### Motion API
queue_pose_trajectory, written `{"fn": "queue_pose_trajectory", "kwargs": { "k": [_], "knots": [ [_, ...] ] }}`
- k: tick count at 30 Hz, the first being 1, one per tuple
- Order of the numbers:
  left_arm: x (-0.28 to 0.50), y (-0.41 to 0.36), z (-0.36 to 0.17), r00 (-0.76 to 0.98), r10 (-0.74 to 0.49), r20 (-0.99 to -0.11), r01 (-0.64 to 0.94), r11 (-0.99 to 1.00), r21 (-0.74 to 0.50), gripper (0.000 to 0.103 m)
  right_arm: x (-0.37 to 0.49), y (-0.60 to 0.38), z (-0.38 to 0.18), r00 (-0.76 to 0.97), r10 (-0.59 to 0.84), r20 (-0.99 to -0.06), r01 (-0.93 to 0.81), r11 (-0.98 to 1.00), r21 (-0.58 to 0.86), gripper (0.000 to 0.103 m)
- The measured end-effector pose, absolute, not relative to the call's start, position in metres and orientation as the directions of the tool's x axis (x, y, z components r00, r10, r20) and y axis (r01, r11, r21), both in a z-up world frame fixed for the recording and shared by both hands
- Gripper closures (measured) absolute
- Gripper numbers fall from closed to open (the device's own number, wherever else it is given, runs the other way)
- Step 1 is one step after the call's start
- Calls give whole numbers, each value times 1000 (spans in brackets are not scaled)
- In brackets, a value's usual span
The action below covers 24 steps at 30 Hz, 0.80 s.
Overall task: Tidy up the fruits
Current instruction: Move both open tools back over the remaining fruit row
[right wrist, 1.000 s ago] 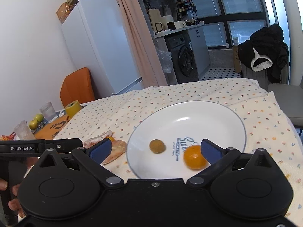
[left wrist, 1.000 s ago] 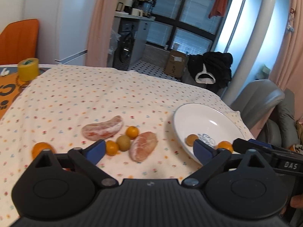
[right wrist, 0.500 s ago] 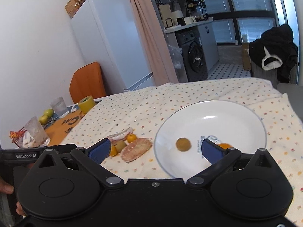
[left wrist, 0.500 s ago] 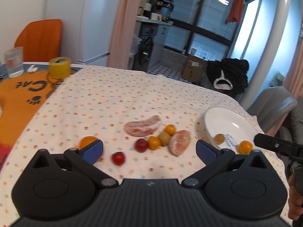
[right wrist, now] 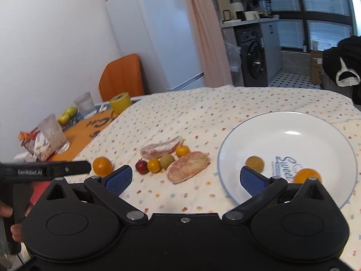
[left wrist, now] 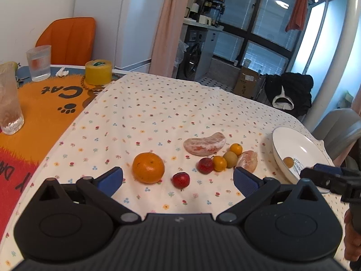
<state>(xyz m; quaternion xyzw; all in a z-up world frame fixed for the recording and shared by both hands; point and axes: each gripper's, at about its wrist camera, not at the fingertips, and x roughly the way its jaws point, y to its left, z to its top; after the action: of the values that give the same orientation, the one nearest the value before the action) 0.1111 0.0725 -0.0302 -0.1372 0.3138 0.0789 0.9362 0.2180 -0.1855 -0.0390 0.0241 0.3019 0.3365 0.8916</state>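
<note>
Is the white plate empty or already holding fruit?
Holding fruit: the white plate carries a brownish fruit and an orange one.

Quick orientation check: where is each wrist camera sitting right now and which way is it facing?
Left wrist: behind the open left gripper, over the near table edge, facing the large orange; a hand at right.
Right wrist: behind the open right gripper, facing the white plate; a hand at left.
Shared: the plate, the pomelo segments.
</note>
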Motion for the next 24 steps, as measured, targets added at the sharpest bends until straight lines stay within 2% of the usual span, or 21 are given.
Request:
{"fn": "queue_pose_trajectory", "kwargs": {
  "k": [5, 18, 21, 24],
  "knots": [
    [110, 70, -31, 788, 83, -610, -235, 956, -173, 0, 218, -180, -43, 575, 626, -527, -594, 762, 258, 4],
    [116, 86, -45, 788, 72, -612, -255, 942, -217, 3, 227, -148, -49, 526, 653, -544, -643, 725, 249, 39],
    [119, 89, -47, 795, 73, -603, -255, 941, -222, 7, 229, -138, -51, 507, 663, -551, -658, 711, 249, 46],
    [122, 93, -50, 797, 66, -601, -251, 940, -230, 16, 232, -126, -54, 482, 674, -561, -675, 693, 253, 54]
  ]
}}
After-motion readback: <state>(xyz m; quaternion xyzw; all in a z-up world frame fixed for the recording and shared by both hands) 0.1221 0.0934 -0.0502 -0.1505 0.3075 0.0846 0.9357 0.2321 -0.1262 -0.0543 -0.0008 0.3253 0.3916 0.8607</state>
